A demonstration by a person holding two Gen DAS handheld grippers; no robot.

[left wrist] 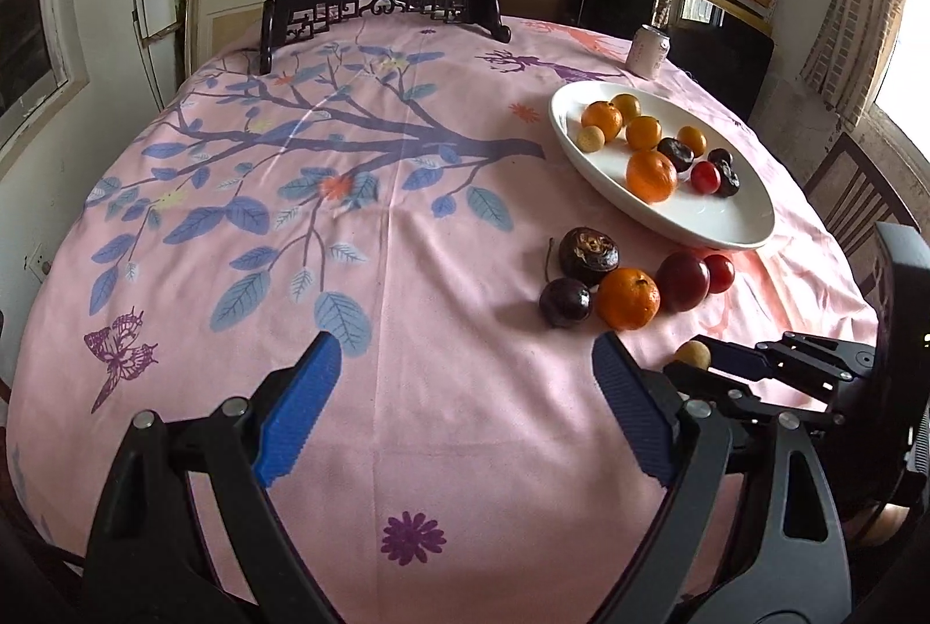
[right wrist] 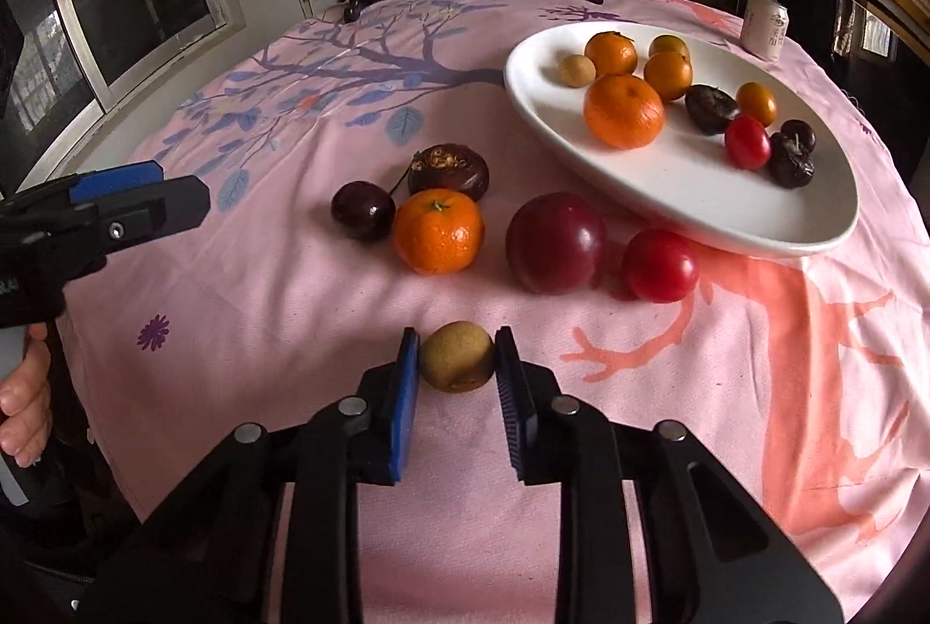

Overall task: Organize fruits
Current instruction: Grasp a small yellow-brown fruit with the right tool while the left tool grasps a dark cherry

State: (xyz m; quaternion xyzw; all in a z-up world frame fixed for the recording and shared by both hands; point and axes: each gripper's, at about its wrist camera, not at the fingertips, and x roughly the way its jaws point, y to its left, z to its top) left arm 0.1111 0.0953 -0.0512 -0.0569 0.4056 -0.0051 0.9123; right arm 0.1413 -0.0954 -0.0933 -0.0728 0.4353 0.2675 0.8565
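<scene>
A small tan-brown longan (right wrist: 457, 357) sits on the pink-clothed desk (right wrist: 244, 287), pinched between the two blue pads of the right hand-held gripper (right wrist: 457, 362). Just beyond it a loose cluster lies on the cloth: a dark cherry (right wrist: 362, 209) with its stem, a brown wrinkled water chestnut (right wrist: 449, 172) behind it, a mandarin (right wrist: 439, 231) touching the cherry, a large dark-red plum (right wrist: 557, 241), and a smaller bright-red fruit (right wrist: 660, 265) beside the plum. The white oval plate (right wrist: 697, 211) stands behind them to the right, holding mandarins and smaller orange fruits, one pale longan (right wrist: 576, 70), a red fruit (right wrist: 747, 143) and dark wrinkled pieces.
</scene>
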